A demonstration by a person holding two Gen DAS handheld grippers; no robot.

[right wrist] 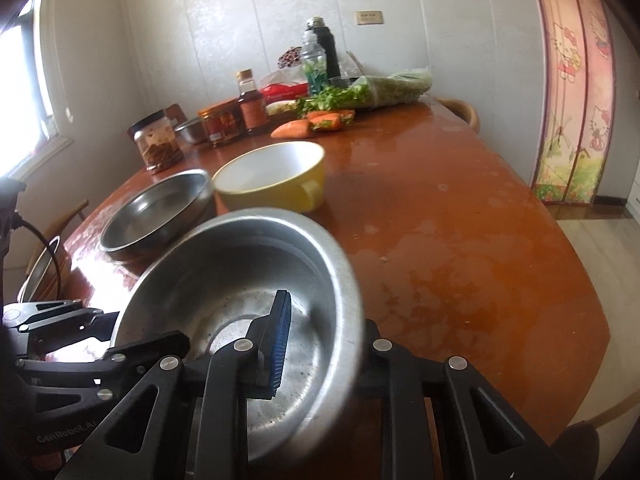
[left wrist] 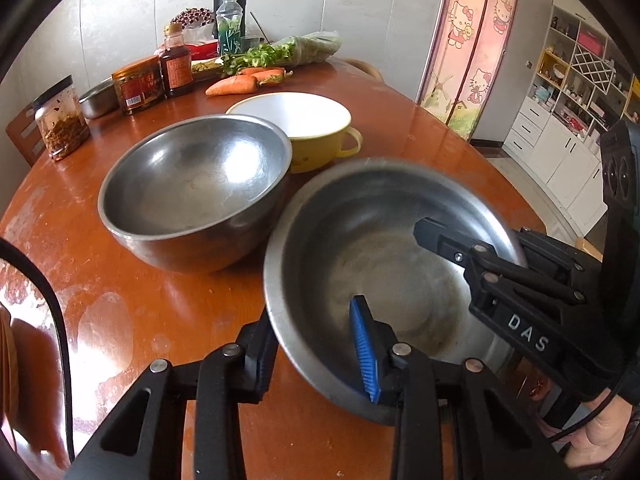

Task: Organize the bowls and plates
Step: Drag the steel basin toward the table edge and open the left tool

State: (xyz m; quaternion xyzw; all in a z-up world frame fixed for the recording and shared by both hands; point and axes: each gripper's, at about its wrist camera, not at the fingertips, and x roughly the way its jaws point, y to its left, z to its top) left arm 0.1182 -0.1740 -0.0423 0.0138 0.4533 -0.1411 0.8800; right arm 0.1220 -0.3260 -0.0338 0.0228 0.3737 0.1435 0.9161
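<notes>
A wide, shallow steel bowl point(left wrist: 380, 280) point(right wrist: 240, 280) sits nearest on the brown table point(left wrist: 140, 312), and its far rim is blurred. My left gripper point(left wrist: 312, 316) straddles its left wall, with the blue pad inside, the other finger outside, and both pressing. My right gripper point(right wrist: 326, 312) clamps the opposite rim the same way. It shows in the left wrist view as the right gripper point(left wrist: 476, 236). Behind stand a deep steel bowl point(left wrist: 192, 184) point(right wrist: 156, 208) and a yellow handled bowl point(left wrist: 296, 116) point(right wrist: 272, 168) with a white inside.
At the table's far end are carrots point(left wrist: 236, 84), leafy greens point(left wrist: 280, 50), a sauce bottle point(left wrist: 176, 64), a red tin point(left wrist: 138, 84), a small steel dish point(left wrist: 98, 98), a jar point(left wrist: 60, 120) and drink bottles point(left wrist: 230, 20). Bare tabletop point(right wrist: 460, 240) stretches to the right. Chairs stand around the table.
</notes>
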